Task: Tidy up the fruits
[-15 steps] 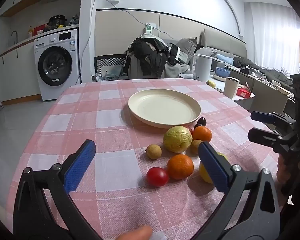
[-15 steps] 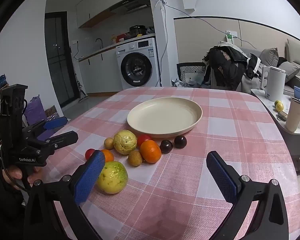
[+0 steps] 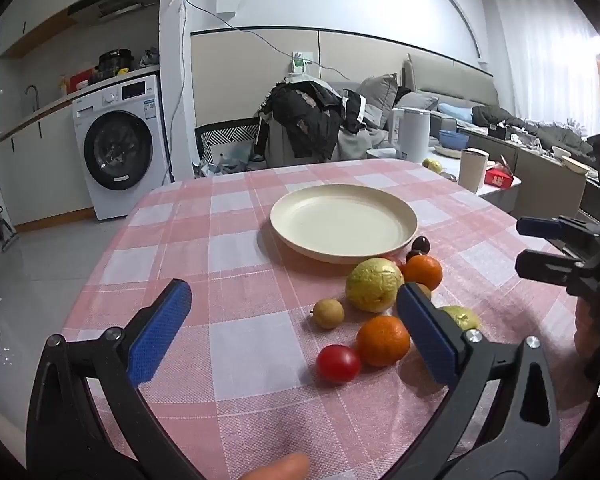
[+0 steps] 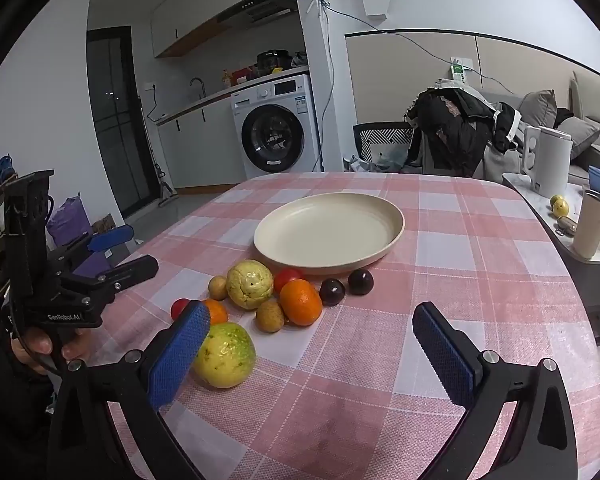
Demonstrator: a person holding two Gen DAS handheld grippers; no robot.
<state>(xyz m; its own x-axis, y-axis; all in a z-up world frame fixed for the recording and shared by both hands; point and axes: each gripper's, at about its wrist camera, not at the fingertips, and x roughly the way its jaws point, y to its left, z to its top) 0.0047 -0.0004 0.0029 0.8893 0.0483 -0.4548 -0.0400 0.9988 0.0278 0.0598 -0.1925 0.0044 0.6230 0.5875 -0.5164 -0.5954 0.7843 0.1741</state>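
The fruit lies in a loose cluster on the pink-and-white checked cloth of the bench point(image 4: 440, 248), just in front of the round cream plate point(image 4: 284, 216), which has nothing on it. In the right wrist view the cluster fills the lower left of centre: a large yellow-green guava point(image 4: 226, 356) nearest the camera, a second knobbly yellow guava point(image 4: 249, 283), an orange mandarin point(image 4: 301, 302), a second mandarin point(image 4: 216, 311) partly hidden, two small tan round fruits point(image 4: 270, 315), two red tomatoes point(image 4: 288, 276) and two dark plums point(image 4: 360, 281).

The left gripper point(image 3: 292, 312) and the right gripper point(image 4: 310, 334) both hang above the cloth with jaws wide apart and nothing between them; the right one's left pad sits just beside the near guava.

These fruits look light and round, so they would likely roll if nudged. The guavas seem firm enough for a grip across the widest part; the tomatoes and plums look smooth and soft-skinned and probably want a gentle squeeze at the equator. Tight packing means a neighbour could be knocked.

Against the picture half a second back, little differs: the left wrist view has drifted slightly, so the fruit sits a touch further right and the plate likewise; the right wrist view has edged closer to the near guava. No fruit has moved.
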